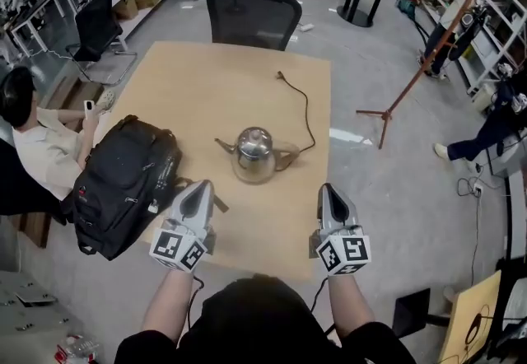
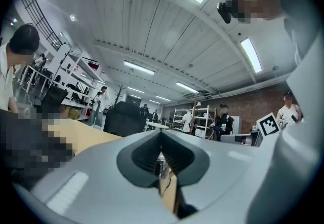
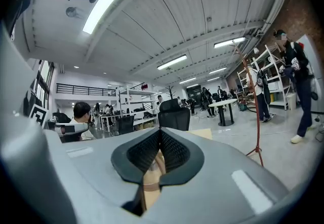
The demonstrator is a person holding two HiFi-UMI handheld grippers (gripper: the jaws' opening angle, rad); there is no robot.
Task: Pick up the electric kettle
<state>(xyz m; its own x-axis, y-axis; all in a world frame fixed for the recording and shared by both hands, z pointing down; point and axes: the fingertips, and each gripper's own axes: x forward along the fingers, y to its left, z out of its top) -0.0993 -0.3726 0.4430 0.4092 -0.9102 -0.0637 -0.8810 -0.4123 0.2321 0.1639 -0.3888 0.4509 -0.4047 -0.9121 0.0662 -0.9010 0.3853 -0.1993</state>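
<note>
A shiny steel electric kettle (image 1: 254, 154) stands upright near the middle of the pale wooden table (image 1: 206, 82), its spout toward the left. Its black cord (image 1: 301, 107) trails to the far side. My left gripper (image 1: 202, 187) hangs over the table's near edge, left of and nearer than the kettle, jaws shut and empty. My right gripper (image 1: 328, 189) is level with it on the right, also shut and empty. Neither touches the kettle. In the left gripper view a sliver of the kettle (image 2: 161, 163) shows below the closed jaws of the left gripper (image 2: 161, 134).
A black backpack (image 1: 123, 181) lies on the table's left part, close to my left gripper. A black office chair (image 1: 251, 8) stands at the far side. A person (image 1: 37, 148) sits at the left. A tripod stand (image 1: 412, 82) leans to the right of the table.
</note>
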